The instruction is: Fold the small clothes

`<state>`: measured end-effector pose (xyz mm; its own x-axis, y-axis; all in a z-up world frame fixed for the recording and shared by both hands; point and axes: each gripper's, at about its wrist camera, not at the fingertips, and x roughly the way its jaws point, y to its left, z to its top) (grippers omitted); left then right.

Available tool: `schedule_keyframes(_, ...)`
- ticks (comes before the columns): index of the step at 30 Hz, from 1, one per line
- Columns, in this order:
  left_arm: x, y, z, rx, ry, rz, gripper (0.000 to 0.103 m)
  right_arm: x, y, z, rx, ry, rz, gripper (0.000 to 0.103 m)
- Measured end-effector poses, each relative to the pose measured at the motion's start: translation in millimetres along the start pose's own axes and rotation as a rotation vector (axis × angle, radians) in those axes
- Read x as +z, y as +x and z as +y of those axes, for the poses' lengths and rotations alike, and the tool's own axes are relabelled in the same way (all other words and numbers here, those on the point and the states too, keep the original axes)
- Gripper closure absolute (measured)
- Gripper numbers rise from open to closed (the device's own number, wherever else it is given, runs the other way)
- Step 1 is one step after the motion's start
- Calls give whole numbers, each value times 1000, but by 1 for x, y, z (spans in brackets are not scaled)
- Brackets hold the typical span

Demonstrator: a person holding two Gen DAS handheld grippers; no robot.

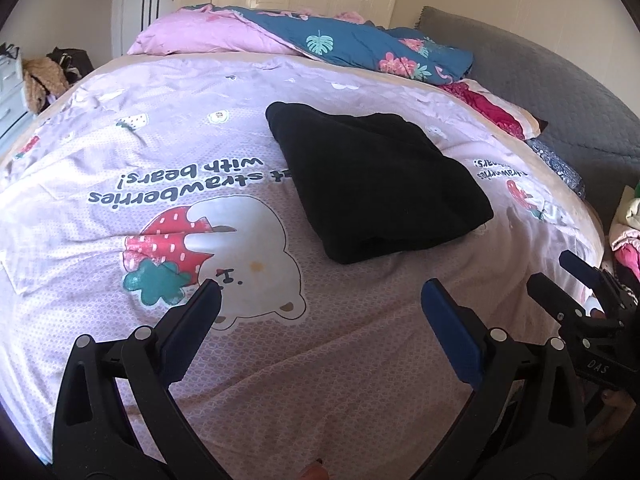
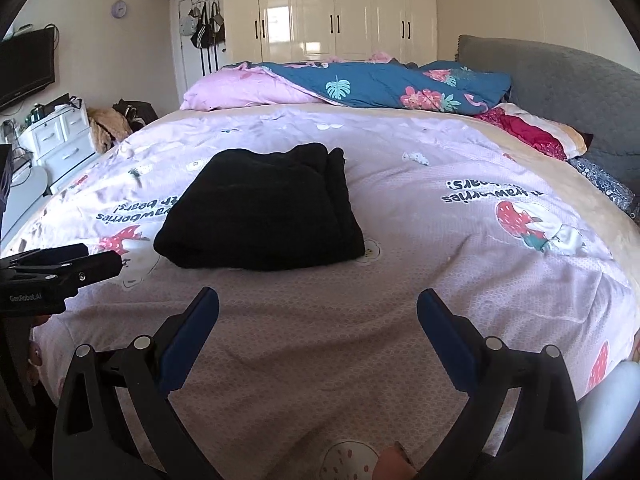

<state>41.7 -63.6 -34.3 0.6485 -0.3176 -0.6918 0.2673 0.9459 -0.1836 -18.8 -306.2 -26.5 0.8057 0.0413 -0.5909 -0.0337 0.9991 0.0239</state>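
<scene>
A bed (image 1: 320,380) filled both wrist views, covered by a pale pink quilt (image 1: 160,128) printed with bears and strawberries. A black garment (image 1: 372,184) lay near the middle of the quilt, already folded into a thick, roughly square bundle with layered edges showing along one side. It sat well beyond both claws, and neither touched it.

The left claw (image 1: 320,300) hovered over the near part of the bed, its blue-padded jaws spread wide and holding nothing. The right claw (image 2: 318,306) was likewise spread and empty, pointed at the bundle from the other side. Each claw appeared at the edge of the other's view.

Judging from the neat bundle, the folding of this garment looked finished or nearly so. What might have remained was tidying it or setting it aside. A heap of mixed clothes (image 1: 628,228) showed at the right edge of the left view, perhaps more to fold, though that was unclear.

Upside-down writing on the quilt read in part "strawberries with bears!" (image 1: 176,184). The right claw's body bore "DAS" (image 1: 597,369) in the left view, and the left claw's body bore "GenRobot.AI" (image 2: 25,297) in the right view.

A blue floral duvet (image 1: 360,44) was bunched at the far side, before white wardrobes (image 2: 340,8).
</scene>
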Motion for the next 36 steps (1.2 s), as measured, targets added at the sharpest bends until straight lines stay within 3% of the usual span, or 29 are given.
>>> schedule_keyframes(36,-1,1,3,54,-6,18,9,-2,2,-3,-11,-4,3,4)
